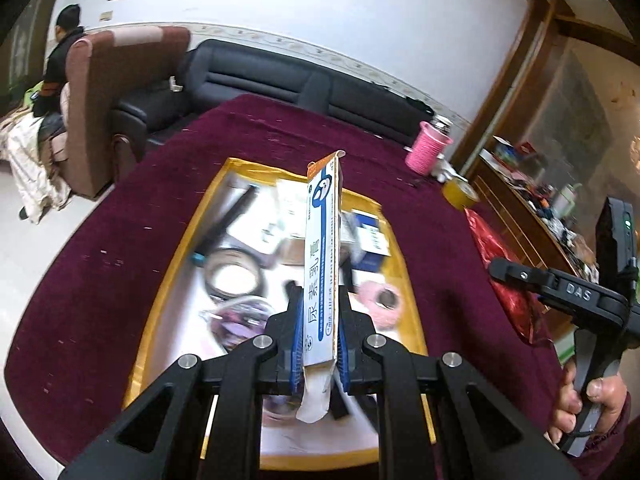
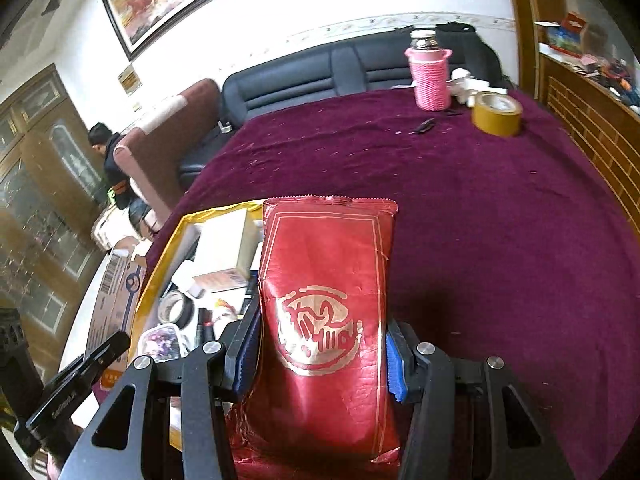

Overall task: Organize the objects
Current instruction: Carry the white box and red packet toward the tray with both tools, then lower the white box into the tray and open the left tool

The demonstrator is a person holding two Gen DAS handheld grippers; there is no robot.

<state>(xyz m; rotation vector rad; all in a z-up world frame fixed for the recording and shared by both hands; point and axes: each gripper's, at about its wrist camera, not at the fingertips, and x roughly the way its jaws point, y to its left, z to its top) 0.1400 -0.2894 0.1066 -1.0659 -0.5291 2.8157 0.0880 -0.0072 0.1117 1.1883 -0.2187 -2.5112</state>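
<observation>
A slim white, blue and orange carton [image 1: 322, 240] stands on end between the blue pads of my left gripper [image 1: 320, 292], which is shut on it above a yellow-rimmed tray [image 1: 180, 256]. The tray holds several small items: a tape ring [image 1: 234, 276], a pink spool [image 1: 382, 304] and little boxes. My right gripper [image 2: 323, 320] is shut on a red foil bag with a gold emblem [image 2: 324, 280], held over the maroon tablecloth [image 2: 500, 220] just right of the tray [image 2: 160, 264]. The carton [image 2: 116, 292] also shows at the left of the right wrist view.
At the table's far side stand a pink knit-covered flask [image 2: 430, 76] and a yellow tape roll [image 2: 496, 114]. A black sofa [image 2: 320, 76] runs behind the table, with a wooden cabinet [image 2: 592, 112] at the right. A person [image 2: 106, 144] sits beyond an armchair at the back left.
</observation>
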